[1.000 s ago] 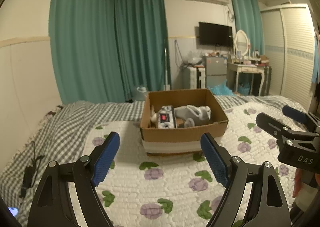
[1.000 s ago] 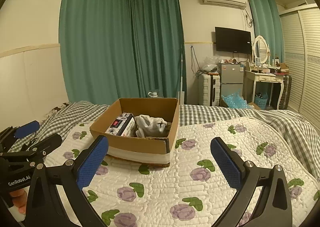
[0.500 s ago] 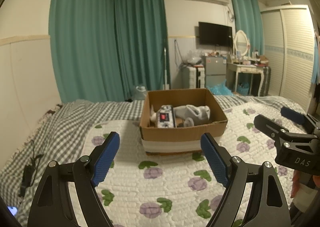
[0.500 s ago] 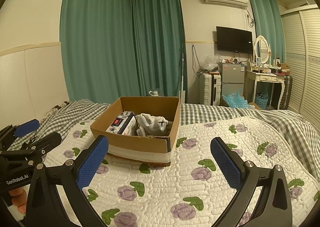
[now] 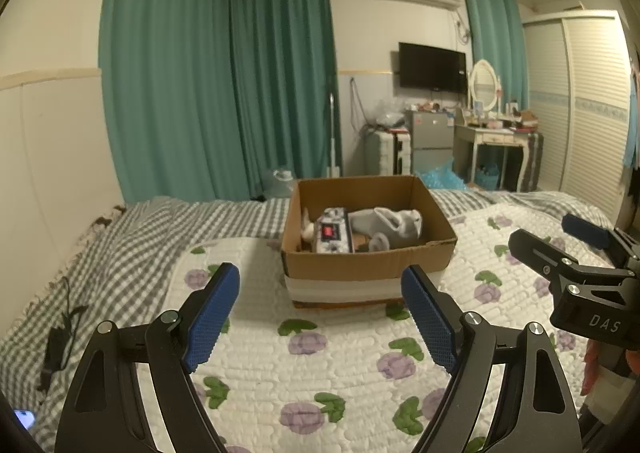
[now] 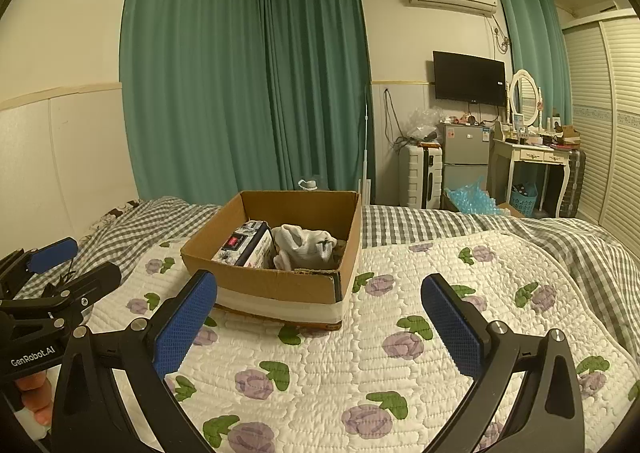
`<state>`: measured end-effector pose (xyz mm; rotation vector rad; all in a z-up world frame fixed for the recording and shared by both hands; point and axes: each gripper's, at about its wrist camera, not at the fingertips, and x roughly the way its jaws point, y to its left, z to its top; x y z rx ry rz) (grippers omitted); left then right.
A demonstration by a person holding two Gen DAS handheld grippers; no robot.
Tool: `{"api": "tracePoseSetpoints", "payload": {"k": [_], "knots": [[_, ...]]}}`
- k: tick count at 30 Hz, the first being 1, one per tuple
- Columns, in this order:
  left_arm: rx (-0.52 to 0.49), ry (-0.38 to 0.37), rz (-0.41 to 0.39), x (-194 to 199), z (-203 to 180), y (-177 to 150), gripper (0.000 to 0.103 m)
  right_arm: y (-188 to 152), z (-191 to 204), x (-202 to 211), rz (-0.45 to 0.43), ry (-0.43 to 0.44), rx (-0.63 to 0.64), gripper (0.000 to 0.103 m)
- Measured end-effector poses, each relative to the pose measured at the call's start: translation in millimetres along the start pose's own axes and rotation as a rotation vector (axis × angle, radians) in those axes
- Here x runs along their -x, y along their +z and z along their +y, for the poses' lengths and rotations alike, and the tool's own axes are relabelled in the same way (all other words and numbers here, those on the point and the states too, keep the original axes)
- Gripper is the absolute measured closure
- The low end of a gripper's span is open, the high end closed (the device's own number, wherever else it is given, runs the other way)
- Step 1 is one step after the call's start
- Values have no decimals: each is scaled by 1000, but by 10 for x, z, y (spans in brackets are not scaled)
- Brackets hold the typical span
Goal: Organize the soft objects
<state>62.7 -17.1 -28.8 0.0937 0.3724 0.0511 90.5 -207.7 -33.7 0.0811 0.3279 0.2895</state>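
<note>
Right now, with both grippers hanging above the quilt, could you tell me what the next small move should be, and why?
Probably ease the right gripper forward toward the cardboard box. Both it and the left gripper are open and empty, short of the box, and the grey soft toy lies inside beside a printed carton, seemingly the nearest soft thing.

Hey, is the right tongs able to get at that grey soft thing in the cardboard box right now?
Probably yes: the right tongs are open, the box is open-topped, and nothing lies between; the grey item sits on top.
</note>
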Motion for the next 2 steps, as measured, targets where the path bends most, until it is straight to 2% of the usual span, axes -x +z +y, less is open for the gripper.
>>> {"api": "tracePoseSetpoints", "payload": {"k": [2], "knots": [[-2, -2, 0, -1, -2, -4, 19, -4, -1, 0, -1, 0, -1, 0]]}}
